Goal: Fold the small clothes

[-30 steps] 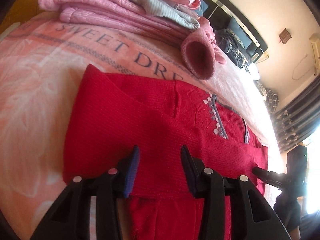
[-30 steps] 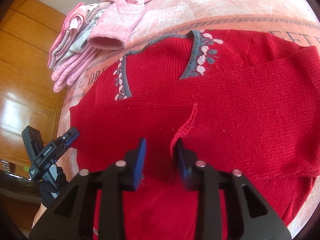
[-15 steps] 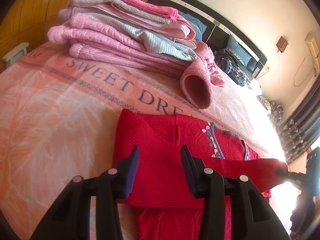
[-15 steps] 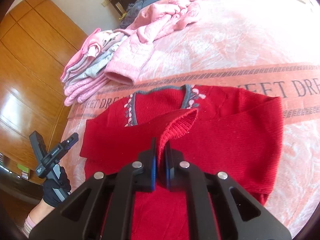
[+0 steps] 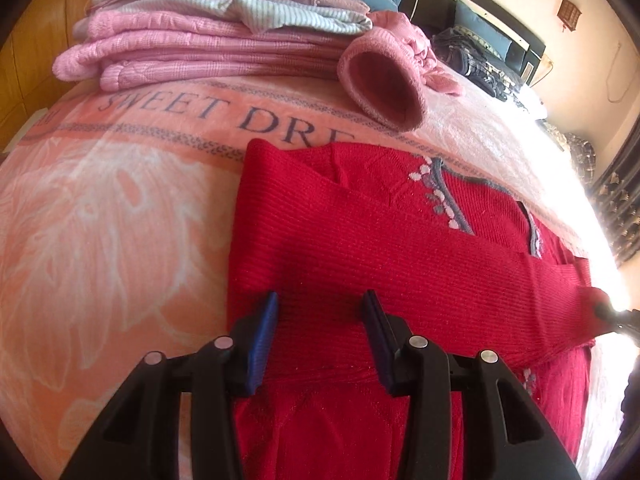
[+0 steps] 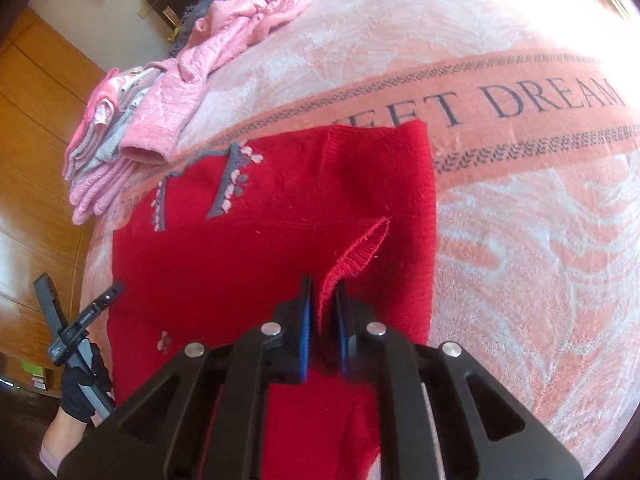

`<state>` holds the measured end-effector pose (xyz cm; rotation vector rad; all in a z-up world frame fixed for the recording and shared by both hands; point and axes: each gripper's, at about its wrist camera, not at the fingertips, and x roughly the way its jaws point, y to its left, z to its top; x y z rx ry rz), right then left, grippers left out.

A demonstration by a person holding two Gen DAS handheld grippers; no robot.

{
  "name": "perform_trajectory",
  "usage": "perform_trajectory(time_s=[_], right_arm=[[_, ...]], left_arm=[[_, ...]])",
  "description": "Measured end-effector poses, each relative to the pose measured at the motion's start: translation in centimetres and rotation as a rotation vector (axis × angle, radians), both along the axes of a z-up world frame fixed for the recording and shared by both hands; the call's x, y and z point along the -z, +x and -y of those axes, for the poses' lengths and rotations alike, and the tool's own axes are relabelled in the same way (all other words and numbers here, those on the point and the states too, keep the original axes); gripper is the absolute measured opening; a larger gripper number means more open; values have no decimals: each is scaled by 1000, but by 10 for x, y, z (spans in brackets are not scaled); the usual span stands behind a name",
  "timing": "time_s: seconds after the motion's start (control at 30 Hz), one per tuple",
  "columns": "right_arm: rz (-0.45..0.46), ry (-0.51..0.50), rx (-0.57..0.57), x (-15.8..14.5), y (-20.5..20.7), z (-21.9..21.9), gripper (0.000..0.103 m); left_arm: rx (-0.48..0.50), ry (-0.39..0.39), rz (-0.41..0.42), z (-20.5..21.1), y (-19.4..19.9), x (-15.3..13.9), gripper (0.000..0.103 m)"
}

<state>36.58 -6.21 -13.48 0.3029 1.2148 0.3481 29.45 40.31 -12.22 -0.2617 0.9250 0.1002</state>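
Observation:
A red knit sweater (image 5: 360,248) (image 6: 256,264) with a grey and white collar trim lies flat on the pink blanket (image 5: 100,220), one sleeve folded across its chest. My left gripper (image 5: 320,332) hovers open just above the sweater's lower left part, with nothing between its fingers. In the right wrist view my right gripper (image 6: 324,308) is shut on the sleeve near its ribbed cuff (image 6: 364,248), which stands up a little over the sweater's right side. The left gripper (image 6: 80,320) also shows there at the sweater's left edge, held by a gloved hand (image 6: 84,392).
A stack of folded pink and striped clothes (image 5: 208,36) sits at the far left of the bed. A loose pink knit garment (image 5: 384,80) (image 6: 224,52) lies just beyond the sweater's collar. Dark cushions and a headboard (image 5: 480,28) stand behind, with wooden panels (image 6: 36,120) to the left.
My right gripper went from open around the cuff to shut on it, lifted it, and now holds it lower over the sweater's right side. The left gripper stayed open and moved closer.

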Motion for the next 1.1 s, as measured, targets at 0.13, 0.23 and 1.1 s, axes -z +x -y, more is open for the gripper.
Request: perform_trajectory(time_s=[0.13, 0.23, 1.1], right_arm=[[-3, -52, 4, -1, -2, 1, 21], [102, -47, 41, -33, -4, 9, 24], [57, 17, 5, -38, -24, 3, 32]], left_arm=[[10, 7, 12, 4, -2, -9, 47], [30, -16, 84, 7, -6, -29, 47], [106, -61, -30, 15, -21, -34, 56]])
